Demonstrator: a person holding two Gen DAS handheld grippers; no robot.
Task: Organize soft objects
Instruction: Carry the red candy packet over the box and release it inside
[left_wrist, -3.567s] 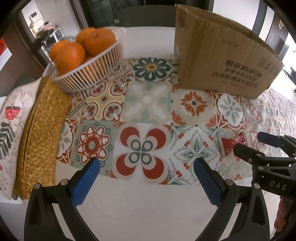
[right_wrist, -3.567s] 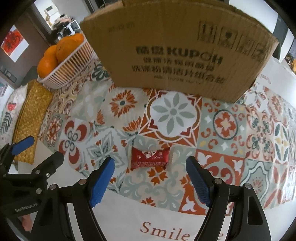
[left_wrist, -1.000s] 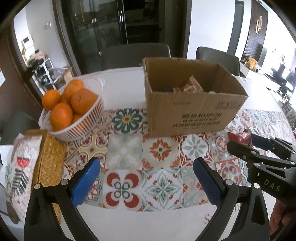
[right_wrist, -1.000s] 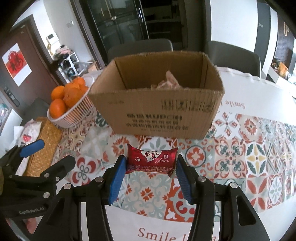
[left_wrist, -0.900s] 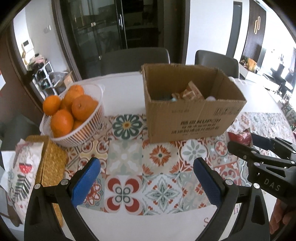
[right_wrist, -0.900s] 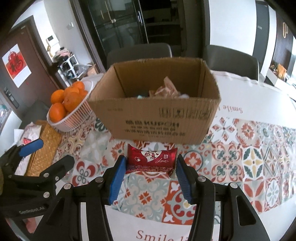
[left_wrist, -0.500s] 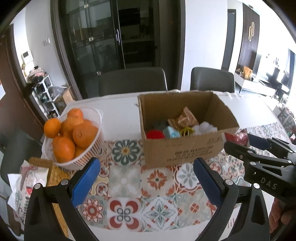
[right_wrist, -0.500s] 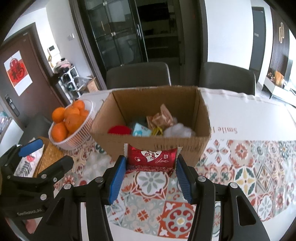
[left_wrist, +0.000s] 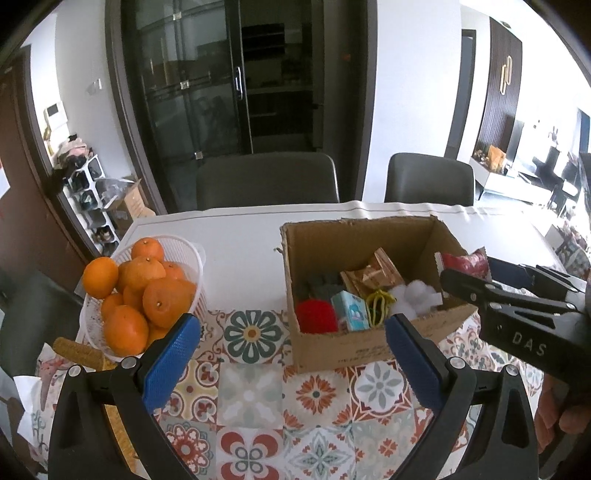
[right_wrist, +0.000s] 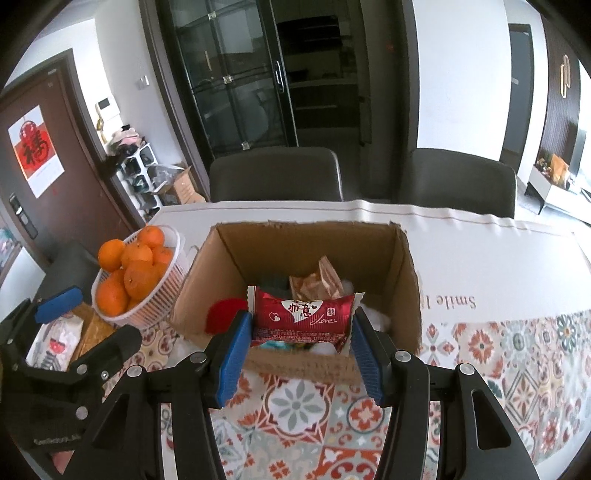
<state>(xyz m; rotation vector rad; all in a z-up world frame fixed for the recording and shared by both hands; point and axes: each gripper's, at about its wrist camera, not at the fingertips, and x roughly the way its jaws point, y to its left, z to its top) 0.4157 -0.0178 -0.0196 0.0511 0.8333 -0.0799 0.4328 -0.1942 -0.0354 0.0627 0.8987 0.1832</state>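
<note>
My right gripper (right_wrist: 301, 328) is shut on a red snack packet (right_wrist: 303, 314) and holds it in the air over the near edge of the open cardboard box (right_wrist: 410, 295). The packet also shows in the left wrist view (left_wrist: 463, 263), above the box's right wall. The box (left_wrist: 332, 347) holds a red round thing (left_wrist: 316, 315), a blue packet (left_wrist: 349, 310), a gold wrapper (left_wrist: 371, 275), a yellow tangle and white fluff (left_wrist: 415, 291). My left gripper (left_wrist: 291, 354) is open and empty, raised above the patterned cloth in front of the box.
A white basket of oranges (left_wrist: 140, 291) stands left of the box. A woven mat (right_wrist: 94, 330) and a printed pouch (right_wrist: 55, 345) lie at the far left. Two dark chairs (right_wrist: 275, 173) stand behind the table. The tablecloth (left_wrist: 251, 398) is patterned near me.
Both grippers have risen and tilted so that the box's inside now shows. The right gripper has carried the red packet from table height up over the box's near edge.
</note>
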